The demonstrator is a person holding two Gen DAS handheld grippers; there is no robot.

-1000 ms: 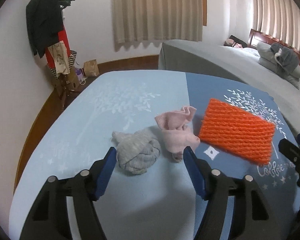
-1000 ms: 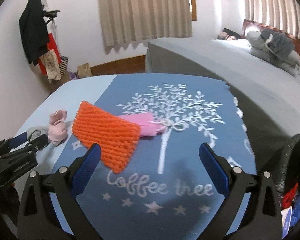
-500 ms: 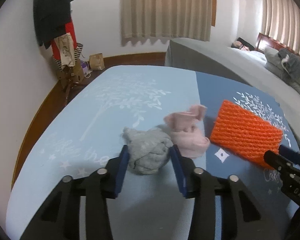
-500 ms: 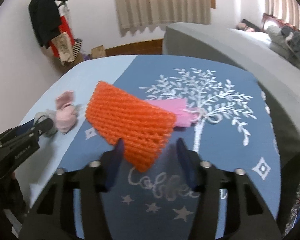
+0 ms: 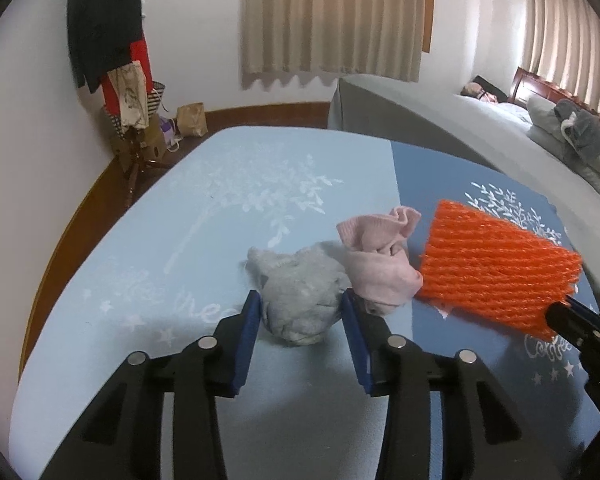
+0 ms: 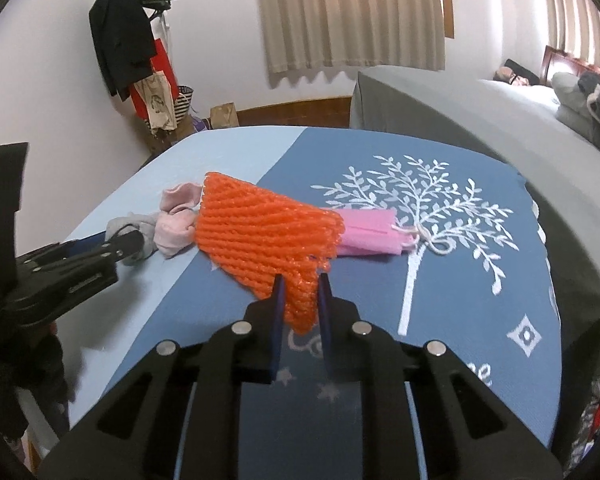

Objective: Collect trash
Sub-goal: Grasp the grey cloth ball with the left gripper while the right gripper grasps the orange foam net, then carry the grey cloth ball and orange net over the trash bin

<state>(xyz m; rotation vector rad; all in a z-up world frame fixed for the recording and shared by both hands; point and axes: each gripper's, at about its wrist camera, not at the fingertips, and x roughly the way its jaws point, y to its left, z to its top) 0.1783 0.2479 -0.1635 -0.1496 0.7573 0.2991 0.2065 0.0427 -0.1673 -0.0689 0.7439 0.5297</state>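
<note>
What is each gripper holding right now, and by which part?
Left gripper: clamps the grey cloth bundle by its sides. Right gripper: jaws closing on the orange mesh's near corner.

you had soft, even indoor light, faint shadows under the jaws, strong fisheye bending and dark corners, slightly soft focus.

A coat stand hung with a black jacket (image 5: 100, 20) and bags stands at ten o'clock. Beige pleated curtains (image 5: 336, 16) hang at twelve. A grey-covered bed (image 6: 480, 120) with folded grey bedding (image 5: 580, 136) lies at two o'clock.
</note>
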